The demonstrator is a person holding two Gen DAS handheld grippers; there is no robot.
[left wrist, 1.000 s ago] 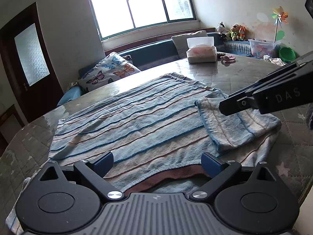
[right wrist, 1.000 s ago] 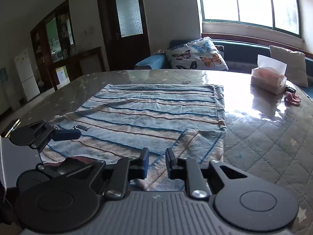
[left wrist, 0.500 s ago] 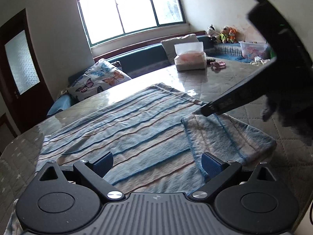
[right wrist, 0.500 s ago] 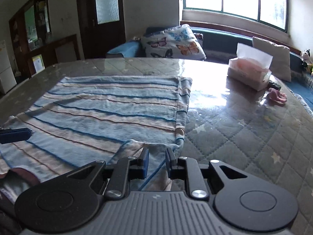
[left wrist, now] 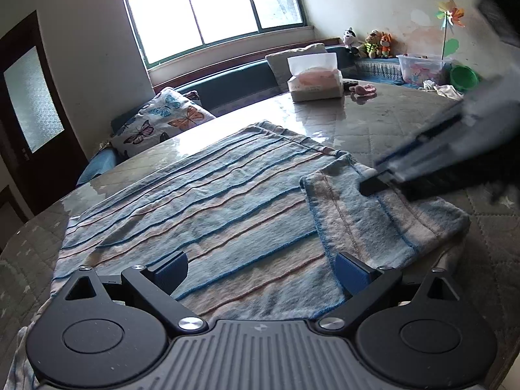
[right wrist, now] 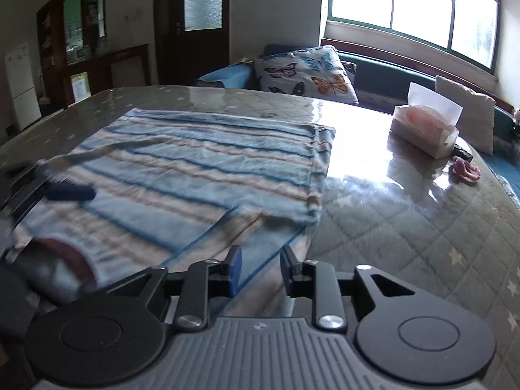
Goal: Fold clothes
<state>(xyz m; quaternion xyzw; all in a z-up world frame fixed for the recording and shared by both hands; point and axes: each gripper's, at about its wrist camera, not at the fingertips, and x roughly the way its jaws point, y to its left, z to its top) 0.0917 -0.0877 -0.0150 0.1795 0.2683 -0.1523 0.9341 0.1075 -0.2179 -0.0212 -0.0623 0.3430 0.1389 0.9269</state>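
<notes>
Since a second ago the right gripper (right wrist: 259, 261) has opened its jaws, releasing the folded corner; left gripper (left wrist: 261, 268) hovers wide open. Towel (left wrist: 201, 201) lies on the tabletop (right wrist: 406, 201), mostly unfolded.

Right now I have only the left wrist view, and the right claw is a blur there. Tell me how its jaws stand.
Observer: In the right wrist view the right claw has just been opening. Its pads stand apart above the folded corner of the striped towel and press on nothing.
Operator: Report the towel's near edge. The left claw hides it from me.
Observer: The right wrist view shows a dark brown band along that near edge, blurred.
</notes>
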